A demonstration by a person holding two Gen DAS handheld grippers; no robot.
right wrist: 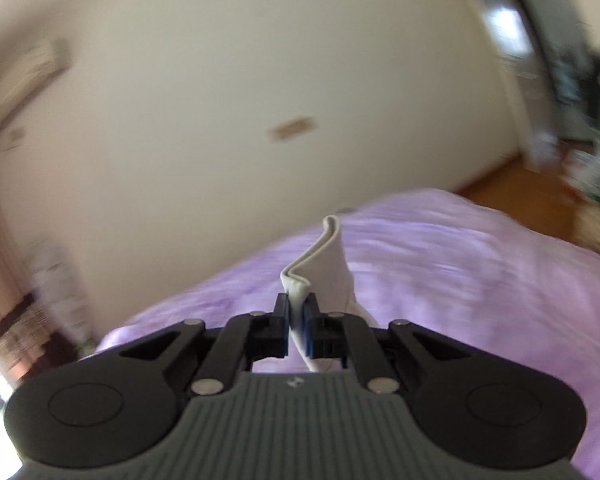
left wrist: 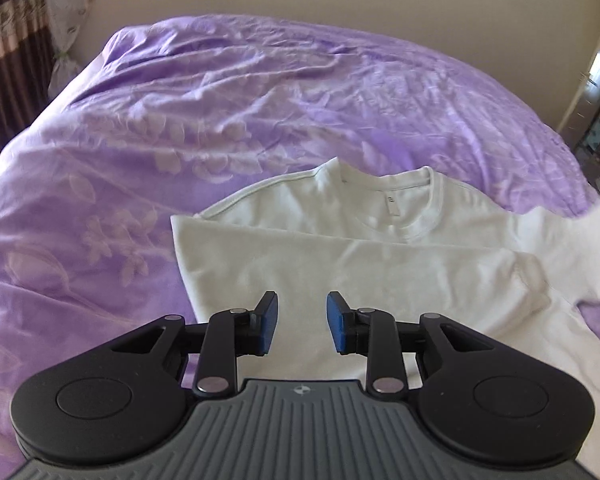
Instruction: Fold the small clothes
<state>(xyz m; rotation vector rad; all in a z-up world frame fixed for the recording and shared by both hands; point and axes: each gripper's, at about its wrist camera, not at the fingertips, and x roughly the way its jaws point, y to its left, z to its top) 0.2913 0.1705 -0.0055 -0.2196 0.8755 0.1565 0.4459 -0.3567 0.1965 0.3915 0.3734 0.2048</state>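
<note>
The left gripper hovers parted and empty above the white cotton T-shirt, which lies on the purple floral bedspread. The right gripper pinches what seems, through blur, its lifted sleeve hem.

My left gripper points forward and slightly downward, its two blue-padded fingers spread apart with nothing between them. My right gripper is raised and angled more level, its black fingers pressed together, pinching a fold of white cloth.
</note>
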